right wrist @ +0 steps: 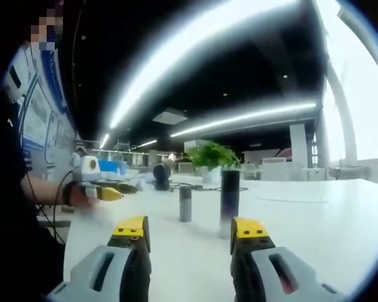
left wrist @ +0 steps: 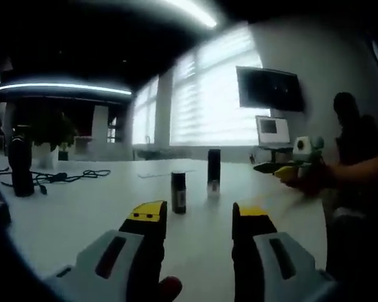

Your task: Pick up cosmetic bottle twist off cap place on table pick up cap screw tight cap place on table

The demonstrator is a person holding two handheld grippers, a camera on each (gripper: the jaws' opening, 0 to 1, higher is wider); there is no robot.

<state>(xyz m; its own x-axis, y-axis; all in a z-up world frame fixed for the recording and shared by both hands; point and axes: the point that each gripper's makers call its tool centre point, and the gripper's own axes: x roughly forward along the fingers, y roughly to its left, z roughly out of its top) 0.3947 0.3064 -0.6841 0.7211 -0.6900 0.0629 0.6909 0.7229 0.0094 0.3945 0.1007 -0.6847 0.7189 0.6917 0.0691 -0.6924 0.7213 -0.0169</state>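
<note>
1. In the left gripper view, the left hand-held gripper (left wrist: 194, 217) stood with its yellow-tipped jaws wide apart, holding nothing, above the white table (left wrist: 82, 201).
2. The small dark cap (left wrist: 178, 192) stood upright on the table ahead of the left jaw; the taller cosmetic bottle (left wrist: 213, 170) stood just beyond and to its right, apart from it.
3. A pale label on each was too blurred to read.
4. In the right gripper view, the right hand-held gripper (right wrist: 189, 233) was likewise wide open and empty, with cap (right wrist: 185, 204) and bottle (right wrist: 229, 198) ahead between its jaws.
</note>
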